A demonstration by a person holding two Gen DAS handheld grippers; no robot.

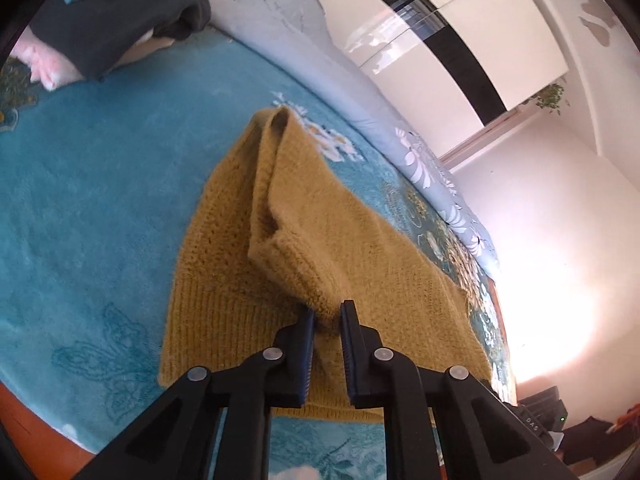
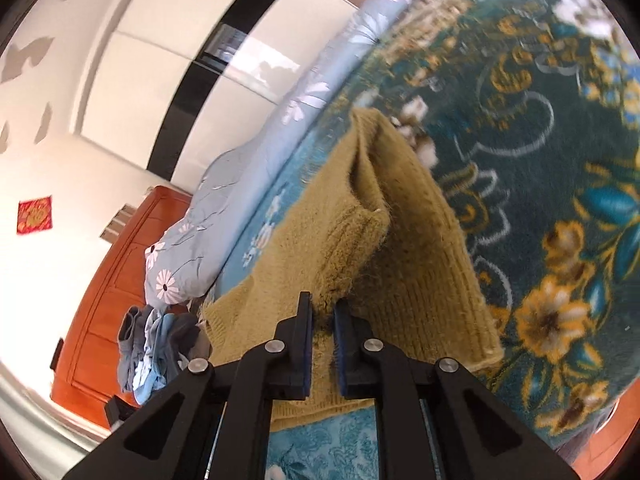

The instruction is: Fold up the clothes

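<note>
A mustard-yellow knit sweater (image 1: 248, 272) lies on a teal floral blanket (image 1: 100, 208), partly folded over itself. My left gripper (image 1: 327, 312) is shut on a lifted fold of the sweater, with knit pinched between the blue pads. In the right wrist view the same sweater (image 2: 420, 264) shows, and my right gripper (image 2: 322, 308) is shut on another lifted edge of it. The raised cloth runs from both grippers up to a peak at the far end. The sweater's lower hem rests on the blanket.
A pile of dark and blue clothes (image 1: 132, 12) and a pink item (image 1: 44, 64) lie at the far left of the bed. A grey floral duvet (image 1: 360, 92) runs along the far edge. An orange wooden headboard (image 2: 108, 292) and more clothes (image 2: 156, 344) show on the right wrist view's left.
</note>
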